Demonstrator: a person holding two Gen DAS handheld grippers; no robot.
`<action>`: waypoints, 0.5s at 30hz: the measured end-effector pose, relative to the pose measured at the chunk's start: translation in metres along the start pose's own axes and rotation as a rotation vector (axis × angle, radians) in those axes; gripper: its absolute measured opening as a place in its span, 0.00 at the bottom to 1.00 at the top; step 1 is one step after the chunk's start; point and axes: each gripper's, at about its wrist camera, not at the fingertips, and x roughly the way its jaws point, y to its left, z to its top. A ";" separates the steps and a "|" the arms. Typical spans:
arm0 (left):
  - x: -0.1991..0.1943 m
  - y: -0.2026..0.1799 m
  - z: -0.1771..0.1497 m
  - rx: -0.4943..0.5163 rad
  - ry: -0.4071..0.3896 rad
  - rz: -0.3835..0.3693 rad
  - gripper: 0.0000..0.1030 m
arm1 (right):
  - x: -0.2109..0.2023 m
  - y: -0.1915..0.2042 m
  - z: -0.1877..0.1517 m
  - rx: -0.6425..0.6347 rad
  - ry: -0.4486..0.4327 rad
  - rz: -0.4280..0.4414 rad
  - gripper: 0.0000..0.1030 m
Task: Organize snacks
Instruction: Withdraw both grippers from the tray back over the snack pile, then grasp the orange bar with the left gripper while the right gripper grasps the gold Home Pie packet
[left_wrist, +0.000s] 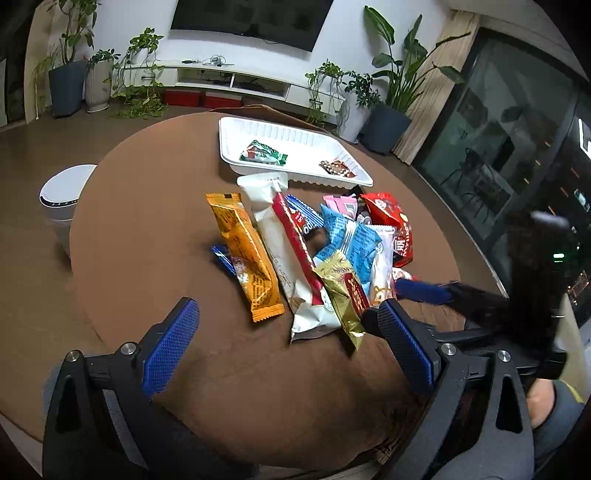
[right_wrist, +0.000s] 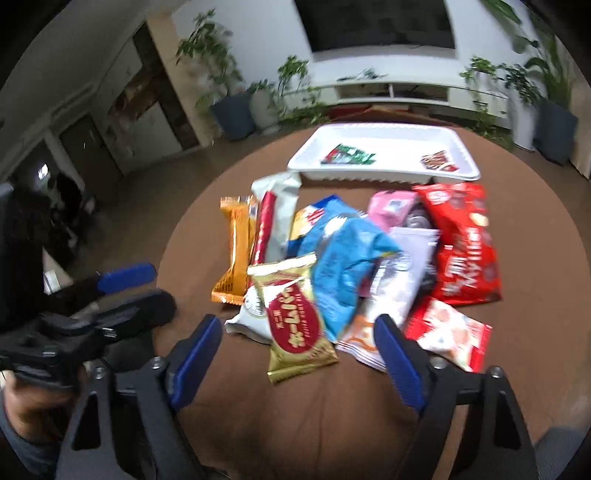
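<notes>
With the right tool (right_wrist: 295, 354) spread and empty above the gold bar (right_wrist: 295, 325) at the near edge of the snack pile (right_wrist: 351, 258) on the desk (right_wrist: 295, 413), overlapping packets could get pinched too.

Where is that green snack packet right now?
The green snack packet lies inside the white tray at the table's far side, in its left part, apart from a small dark red packet at the tray's right end.

Bare brown table (left_wrist: 155, 229) left of the snack pile (left_wrist: 306, 251); white tray (left_wrist: 258, 129) behind it.
</notes>
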 end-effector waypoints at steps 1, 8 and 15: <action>-0.002 0.002 0.000 -0.004 -0.003 -0.003 0.95 | 0.007 -0.001 0.001 0.001 0.023 0.002 0.69; 0.003 0.005 0.000 -0.007 0.013 -0.028 0.90 | 0.026 -0.007 0.004 0.001 0.081 0.011 0.61; 0.014 -0.001 0.001 0.023 0.052 -0.030 0.90 | 0.037 -0.011 0.007 0.013 0.112 0.057 0.55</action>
